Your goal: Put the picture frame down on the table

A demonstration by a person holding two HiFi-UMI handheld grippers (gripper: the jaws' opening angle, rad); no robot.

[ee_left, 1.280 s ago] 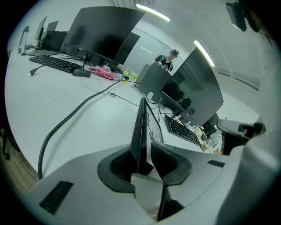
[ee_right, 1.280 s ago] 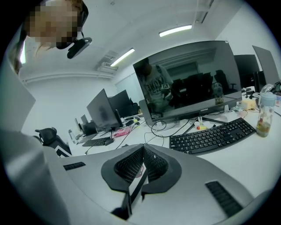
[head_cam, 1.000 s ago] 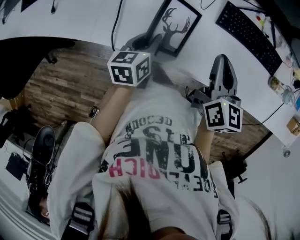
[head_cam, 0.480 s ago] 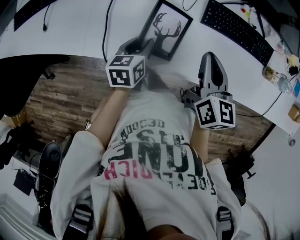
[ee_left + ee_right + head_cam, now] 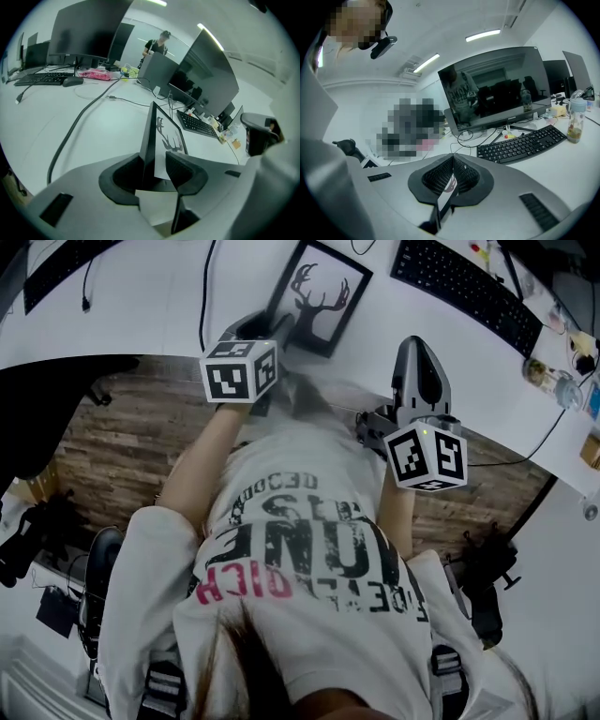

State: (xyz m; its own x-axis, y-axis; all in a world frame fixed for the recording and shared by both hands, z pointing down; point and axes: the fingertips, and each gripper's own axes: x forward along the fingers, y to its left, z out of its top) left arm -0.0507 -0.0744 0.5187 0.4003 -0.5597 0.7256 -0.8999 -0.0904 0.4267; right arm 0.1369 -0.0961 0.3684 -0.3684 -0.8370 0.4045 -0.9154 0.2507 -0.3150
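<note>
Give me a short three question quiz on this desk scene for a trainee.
1. True or false: the right gripper is gripping the picture frame.
2. What does the frame show? A antlers, B a boat, C flowers.
3. Which gripper has the frame between its jaws?
Key: 1 false, its jaws are shut, away from the frame. 2 A. 3 the left gripper; its jaws have just been opening and stand open around the frame's edge.

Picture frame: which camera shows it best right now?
Head view: the picture frame shows its whole front and deer print. The left gripper view sees it only edge-on, between the jaws of the left gripper, which have just been opening. The right gripper view gives no clear sight of it.
</note>
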